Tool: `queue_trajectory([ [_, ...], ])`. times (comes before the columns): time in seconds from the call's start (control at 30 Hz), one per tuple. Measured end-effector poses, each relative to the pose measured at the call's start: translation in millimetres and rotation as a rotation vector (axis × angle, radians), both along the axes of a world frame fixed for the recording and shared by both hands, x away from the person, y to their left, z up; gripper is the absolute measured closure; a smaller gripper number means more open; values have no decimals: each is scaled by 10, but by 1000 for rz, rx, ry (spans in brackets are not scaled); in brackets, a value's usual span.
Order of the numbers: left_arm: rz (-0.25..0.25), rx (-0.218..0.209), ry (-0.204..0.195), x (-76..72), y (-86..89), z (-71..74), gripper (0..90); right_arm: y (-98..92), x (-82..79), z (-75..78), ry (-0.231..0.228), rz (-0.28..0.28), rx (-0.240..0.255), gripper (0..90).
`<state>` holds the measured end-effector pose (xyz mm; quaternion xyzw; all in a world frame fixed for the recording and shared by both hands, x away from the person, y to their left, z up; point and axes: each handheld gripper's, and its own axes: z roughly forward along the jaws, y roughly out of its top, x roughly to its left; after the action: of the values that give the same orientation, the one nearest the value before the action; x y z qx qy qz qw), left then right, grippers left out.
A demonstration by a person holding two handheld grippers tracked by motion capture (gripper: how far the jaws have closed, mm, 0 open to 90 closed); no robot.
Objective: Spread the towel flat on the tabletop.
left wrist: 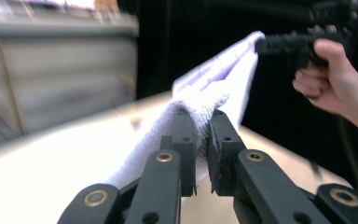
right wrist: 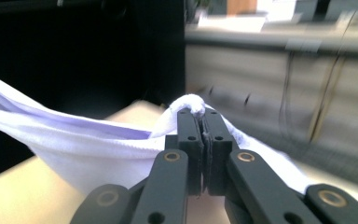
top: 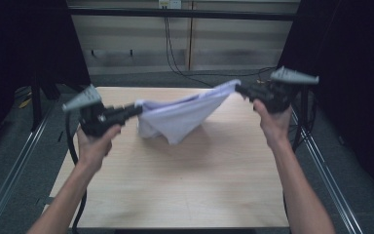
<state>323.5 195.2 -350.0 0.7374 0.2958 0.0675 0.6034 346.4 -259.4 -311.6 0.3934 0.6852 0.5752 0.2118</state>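
A white towel [top: 180, 114] hangs stretched in the air above the pale wooden table [top: 175, 185], sagging to a point in the middle. My left gripper [top: 137, 108] is shut on its left corner, and in the left gripper view the terry cloth [left wrist: 214, 79] bunches between the black jaws of that gripper [left wrist: 199, 116]. My right gripper [top: 238, 88] is shut on the towel's right corner, held a little higher and farther back. In the right gripper view its own jaws [right wrist: 199, 114] pinch a tuft of the towel [right wrist: 74, 144]. The other hand's gripper [left wrist: 261, 45] shows at the towel's far end.
Behind the table stands a grey panelled wall [top: 185, 44] with black cables [top: 173, 53] hanging down it. Black curtains close in both sides. Metal rails [top: 328, 175] run along the floor beside the table's left and right edges.
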Motion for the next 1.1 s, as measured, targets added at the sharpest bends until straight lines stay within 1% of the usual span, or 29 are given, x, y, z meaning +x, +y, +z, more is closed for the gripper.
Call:
queue_trajectory([
  [0.07, -49, 34, 78, -134, -21, -404, 828, -56, -132, -407, 62, 15, 2, 880],
  [0.1, -64, 60, 112, -206, -40, -574, 824, -71, -194, -590, 95, 23, -7, 880],
  [0.17, -101, 84, 163, -358, -61, -821, 802, -103, -328, -878, 145, 23, -51, 880],
  [0.2, -120, 100, 176, -422, -64, -904, 784, -133, -392, -997, 171, 20, -65, 880],
  [0.23, -125, 108, 177, -474, -64, -971, 759, -172, -454, -1097, 190, 19, -77, 879],
  [0.27, -125, 108, 177, -474, -64, -971, 712, -172, -454, -1097, 190, 19, -77, 879],
  [0.3, -132, 116, 197, -502, -56, -1019, 712, -218, -512, -1182, 204, 19, -83, 879],
  [0.33, -129, 101, 203, -504, -12, -1037, 629, -327, -616, -1317, 229, 16, -109, 878],
  [0.4, -117, 78, 179, -457, 61, -983, 576, -441, -706, -1423, 265, 4, -143, 878],
  [0.43, -100, 60, 170, -417, 101, -962, 561, -496, -751, -1467, 277, -5, -150, 877],
  [0.47, -77, 54, 176, -359, 135, -952, 558, -550, -795, -1498, 285, -18, -157, 876],
  [0.5, -77, 54, 176, -359, 135, -952, 552, -598, -828, -1520, 290, -31, -159, 872],
  [0.53, -20, 86, 173, -210, 151, -989, 552, -640, -848, -1534, 299, -48, -161, 850],
  [0.57, 2, 117, 173, -118, 132, -1039, 552, -677, -852, -1548, 299, -57, -158, 781],
  [0.6, 14, 133, 192, -21, 102, -1111, 540, -703, -851, -1560, 296, -56, -145, 706],
  [0.63, 33, 158, 215, 73, 61, -1189, 526, -711, -852, -1563, 285, -51, -133, 661],
  [0.67, 36, 189, 227, 156, 4, -1256, 519, -700, -847, -1562, 278, -54, -137, 614],
  [0.7, 25, 218, 222, 220, -54, -1299, 507, -675, -843, -1553, 275, -59, -148, 584],
  [0.73, 12, 229, 217, 274, -110, -1330, 509, -647, -843, -1540, 270, -52, -145, 575],
  [0.77, -9, 250, 223, 324, -161, -1347, 512, -616, -842, -1528, 260, -35, -139, 568],
  [0.83, -37, 272, 206, 362, -244, -1394, 562, -536, -844, -1507, 260, -6, -127, 556],
  [0.87, -64, 289, 223, 366, -288, -1432, 581, -492, -843, -1509, 263, 9, -124, 555],
  [0.9, -64, 289, 223, 366, -288, -1432, 617, -492, -843, -1509, 263, 9, -124, 555],
  [0.93, -115, 387, 216, 326, -380, -1520, 639, -394, -839, -1541, 274, 47, -119, 553],
  [0.97, -113, 400, 187, 286, -403, -1543, 657, -338, -840, -1557, 285, 61, -130, 552],
  [1.0, -111, 414, 193, 269, -416, -1533, 719, -287, -837, -1574, 286, 77, -141, 549],
  [1.03, -113, 423, 196, 250, -426, -1523, 760, -239, -840, -1578, 289, 83, -151, 548],
  [1.07, -111, 442, 178, 213, -426, -1517, 801, -205, -842, -1575, 284, 92, -158, 548],
  [1.1, -106, 437, 180, 168, -419, -1522, 828, -172, -846, -1564, 283, 100, -143, 548],
])
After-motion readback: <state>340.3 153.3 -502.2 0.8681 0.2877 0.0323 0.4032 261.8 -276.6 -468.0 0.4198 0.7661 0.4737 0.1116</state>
